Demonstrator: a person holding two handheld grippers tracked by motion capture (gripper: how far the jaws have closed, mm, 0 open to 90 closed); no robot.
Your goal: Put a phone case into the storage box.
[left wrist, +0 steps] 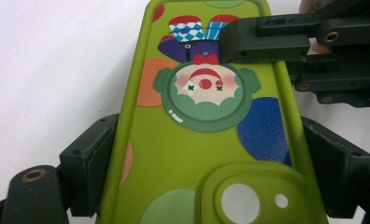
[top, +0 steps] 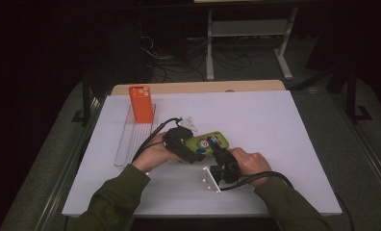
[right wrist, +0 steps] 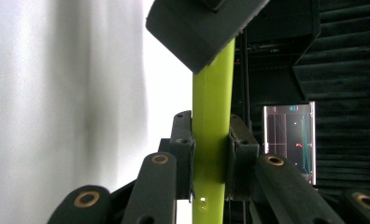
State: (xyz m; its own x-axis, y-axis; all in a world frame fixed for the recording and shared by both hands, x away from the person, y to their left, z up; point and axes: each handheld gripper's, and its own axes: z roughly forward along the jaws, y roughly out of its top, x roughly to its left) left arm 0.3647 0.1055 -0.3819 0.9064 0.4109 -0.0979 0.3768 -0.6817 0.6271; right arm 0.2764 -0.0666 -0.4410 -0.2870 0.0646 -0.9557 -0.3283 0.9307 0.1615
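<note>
A lime-green phone case (top: pixel 210 142) printed with a clown and coloured dots is held just above the white table between both grippers. My left gripper (top: pixel 191 150) is shut on it: the case (left wrist: pixel 197 149) lies lengthwise between the jaws of my left gripper (left wrist: pixel 211 177), camera cut-out nearest, with a pad pressed on each long edge. My right gripper (top: pixel 219 155) is shut on the other end. In the right gripper view the case (right wrist: pixel 212 112) stands edge-on, and my right gripper (right wrist: pixel 211 154) pinches its front and back.
An orange phone case (top: pixel 141 103) stands upright at the far end of a clear slotted rack (top: pixel 131 139) on the left of the white table top (top: pixel 275 130). A dark floor with cables and a white stand's legs (top: pixel 285 53) lies beyond the table.
</note>
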